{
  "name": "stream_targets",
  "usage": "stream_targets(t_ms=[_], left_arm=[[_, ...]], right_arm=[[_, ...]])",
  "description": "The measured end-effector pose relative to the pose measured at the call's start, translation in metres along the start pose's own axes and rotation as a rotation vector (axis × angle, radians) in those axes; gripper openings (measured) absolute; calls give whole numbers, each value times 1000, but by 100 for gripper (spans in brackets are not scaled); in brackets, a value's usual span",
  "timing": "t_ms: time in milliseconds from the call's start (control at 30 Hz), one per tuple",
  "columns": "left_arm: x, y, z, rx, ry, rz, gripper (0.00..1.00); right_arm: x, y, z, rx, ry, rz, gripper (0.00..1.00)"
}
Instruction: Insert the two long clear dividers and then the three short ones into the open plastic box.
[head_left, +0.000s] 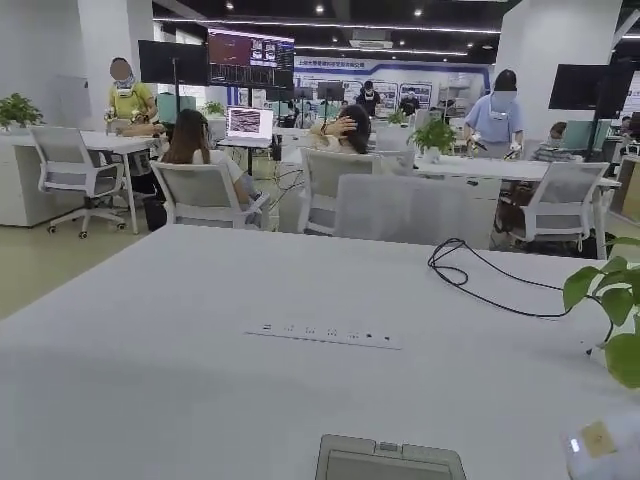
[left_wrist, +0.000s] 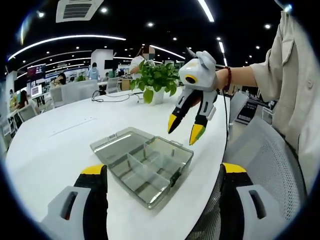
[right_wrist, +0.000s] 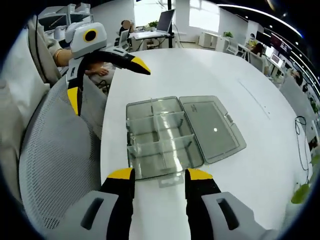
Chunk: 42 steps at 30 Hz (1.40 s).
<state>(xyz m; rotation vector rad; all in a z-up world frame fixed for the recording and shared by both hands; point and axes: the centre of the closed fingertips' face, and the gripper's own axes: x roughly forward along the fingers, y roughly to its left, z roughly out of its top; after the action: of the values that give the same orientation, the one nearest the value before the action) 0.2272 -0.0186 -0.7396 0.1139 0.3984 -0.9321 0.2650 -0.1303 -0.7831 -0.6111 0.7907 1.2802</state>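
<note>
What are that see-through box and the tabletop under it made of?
The box looks like clear, faintly smoky hard plastic; the white tabletop shows through its open lid. The tabletop is probably matte laminate: smooth, with only dull glare.

the open clear grey-tinted plastic box (right_wrist: 160, 135) is glossy and smooth; the white tabletop (right_wrist: 200, 65) is matt and even; the near grey chair back (right_wrist: 55, 150) is woven mesh.

I'm seeing the box (right_wrist: 165, 170) sitting at the table (right_wrist: 200, 65) edge, dividers (right_wrist: 159, 141) standing inside, lid (right_wrist: 212, 127) lying alongside.
</note>
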Motion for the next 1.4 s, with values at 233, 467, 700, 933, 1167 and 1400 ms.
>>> stream_targets(t_ms=[233,467,700,933,1167,1400], left_arm=[[-1,3,-4,-3,13,22,95],[-2,3,-5,-4,21,30,95],[-2,12,-8,-38,34,68,90],[-3,12,-7,-30,40,77,90],[-2,10,-8,-33,50,72,89],[-3,15,-4,-25,42,96,87]], right_arm=[[-11,0,-32,-8,42,-4,46],[-23,-8,-58,23,72,-35,46],[-33,-14,-84,35,120,-49,48],[-42,-19,-106,46,166,-55,48],[-47,-29,-131,46,221,-58,47],[-52,-37,-148,3,282,-55,47]])
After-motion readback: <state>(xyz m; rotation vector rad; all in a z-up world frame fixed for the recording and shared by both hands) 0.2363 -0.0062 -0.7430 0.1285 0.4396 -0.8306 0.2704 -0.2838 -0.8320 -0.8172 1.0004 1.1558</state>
